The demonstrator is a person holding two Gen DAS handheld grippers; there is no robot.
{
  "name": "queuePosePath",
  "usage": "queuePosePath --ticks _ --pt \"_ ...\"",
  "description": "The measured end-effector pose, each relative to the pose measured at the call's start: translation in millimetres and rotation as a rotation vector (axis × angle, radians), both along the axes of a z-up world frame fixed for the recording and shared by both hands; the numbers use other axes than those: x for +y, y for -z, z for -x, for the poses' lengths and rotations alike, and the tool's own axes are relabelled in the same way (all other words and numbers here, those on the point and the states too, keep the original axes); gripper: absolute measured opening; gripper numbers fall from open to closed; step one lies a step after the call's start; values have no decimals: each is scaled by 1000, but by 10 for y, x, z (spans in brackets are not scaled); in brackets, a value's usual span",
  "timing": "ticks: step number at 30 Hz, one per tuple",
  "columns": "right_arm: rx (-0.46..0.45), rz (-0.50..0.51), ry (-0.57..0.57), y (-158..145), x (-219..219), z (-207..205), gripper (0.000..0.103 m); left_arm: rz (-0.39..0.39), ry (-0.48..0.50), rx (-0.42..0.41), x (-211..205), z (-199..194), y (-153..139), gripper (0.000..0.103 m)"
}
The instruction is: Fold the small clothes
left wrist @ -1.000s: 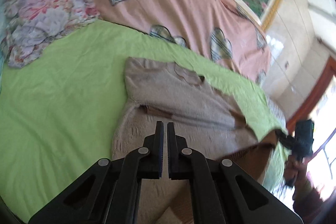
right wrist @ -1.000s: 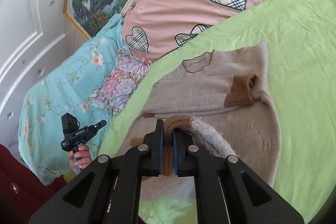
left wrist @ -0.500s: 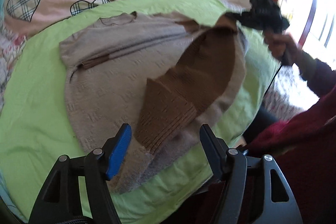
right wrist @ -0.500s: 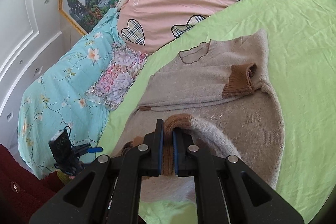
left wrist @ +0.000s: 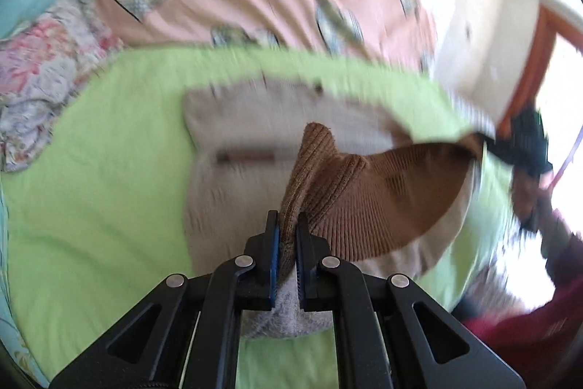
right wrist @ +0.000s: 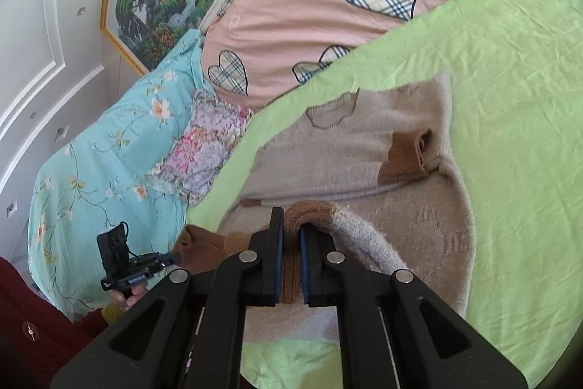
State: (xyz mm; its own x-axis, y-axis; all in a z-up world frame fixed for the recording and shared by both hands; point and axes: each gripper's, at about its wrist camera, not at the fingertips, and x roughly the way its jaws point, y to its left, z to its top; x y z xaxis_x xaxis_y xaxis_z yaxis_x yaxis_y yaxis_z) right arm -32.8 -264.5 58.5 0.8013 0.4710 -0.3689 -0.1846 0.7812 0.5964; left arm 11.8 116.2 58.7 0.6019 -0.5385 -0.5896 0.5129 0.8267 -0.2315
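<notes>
Left gripper (left wrist: pixel 288 225) has its jaws pinched tight on the brown ribbed hem (left wrist: pixel 309 166) of the beige sweater (right wrist: pixel 364 148), lifting that corner off the green sheet (right wrist: pixel 517 97) that the sweater lies on! Over to the right gripper (right wrist: pixel 290 236), jaws clamped on the hem's other corner, a beige fold arching up beside them, while the sweater's brown cuff (right wrist: pixel 408 152) rests folded across the chest. Beyond the sweater's collar sits the pink heart-print quilt (right wrist: pixel 328 6), with the floral bedding (right wrist: pixel 116 148) to the sweater's left.
</notes>
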Motion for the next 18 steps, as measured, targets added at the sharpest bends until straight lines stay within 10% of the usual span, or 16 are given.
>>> queuePosePath --ticks 8,18 --pt "-58 45 62 -327 -182 -499 9 76 -117 -55 -156 -805 -141 6" --pt "97 84 169 -43 -427 -1517 9 47 -230 42 -354 -1954 229 6"
